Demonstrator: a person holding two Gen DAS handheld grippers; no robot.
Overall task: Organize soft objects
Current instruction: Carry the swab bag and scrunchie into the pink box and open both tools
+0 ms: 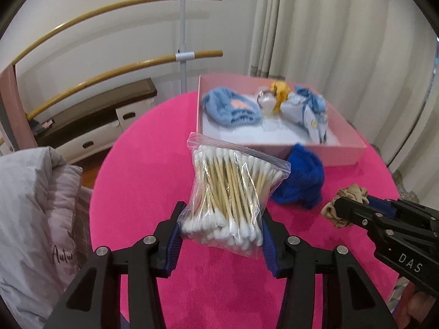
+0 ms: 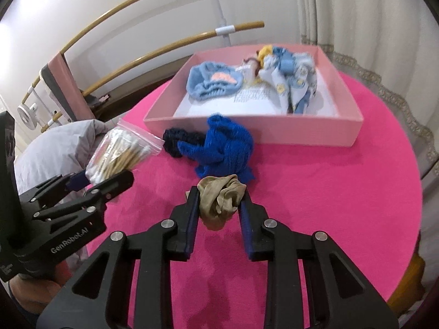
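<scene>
My left gripper (image 1: 221, 227) is shut on a clear zip bag of cotton swabs (image 1: 233, 192) and holds it above the pink table; the bag also shows in the right wrist view (image 2: 120, 153). My right gripper (image 2: 219, 205) is shut on a beige scrunchie (image 2: 222, 200), which also shows in the left wrist view (image 1: 345, 200). A bright blue knit piece (image 2: 222, 148) and a dark navy scrunchie (image 2: 178, 139) lie in front of the pink box (image 2: 274, 134). The box holds a light blue headband (image 2: 214, 82), a yellow item (image 2: 266, 52) and blue-white cloths (image 2: 296, 79).
The round table has a pink cloth (image 2: 329, 205). A grey padded jacket (image 1: 33, 205) lies at the left edge. Wooden ballet bars (image 1: 109, 74) and a low bench (image 1: 96, 120) stand behind. Curtains (image 1: 329, 41) hang at the right.
</scene>
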